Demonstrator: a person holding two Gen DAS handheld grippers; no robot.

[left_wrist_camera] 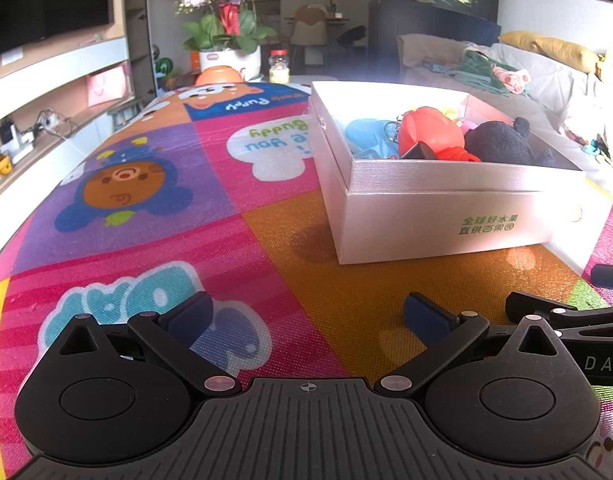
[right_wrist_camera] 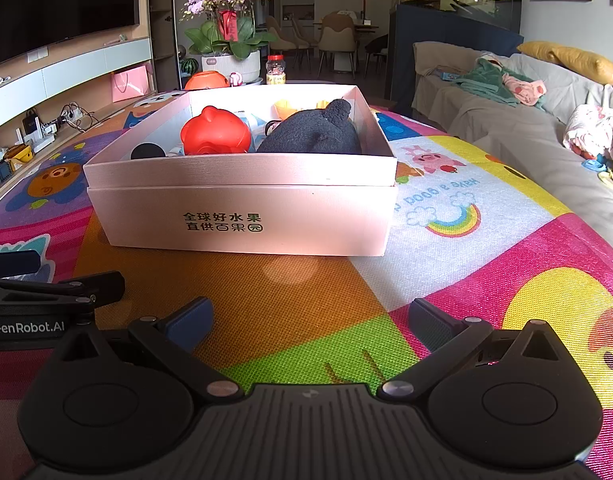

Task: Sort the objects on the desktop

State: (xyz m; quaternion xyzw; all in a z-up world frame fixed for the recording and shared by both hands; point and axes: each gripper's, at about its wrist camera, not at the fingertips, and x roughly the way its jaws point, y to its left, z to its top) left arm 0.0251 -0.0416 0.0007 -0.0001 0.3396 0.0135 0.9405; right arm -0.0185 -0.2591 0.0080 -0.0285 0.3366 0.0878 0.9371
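Bright cartoon matting covers your surface (left_wrist_camera: 266, 240). From the left wrist, your left gripper (left_wrist_camera: 306, 316) hovers spread and empty; the white box (left_wrist_camera: 446, 216) sits ahead to its right, holding a red plastic toy (left_wrist_camera: 430, 132), likely hard and slick. From the right wrist, your right gripper (right_wrist_camera: 310, 320) gapes empty too; the black plush (right_wrist_camera: 310, 132) looks soft, so pinch its bulk.

Left hand-held gripper (left_wrist_camera: 308, 316) and right hand-held gripper (right_wrist_camera: 310, 320) sit side by side, jaws spread wide, holding nothing.
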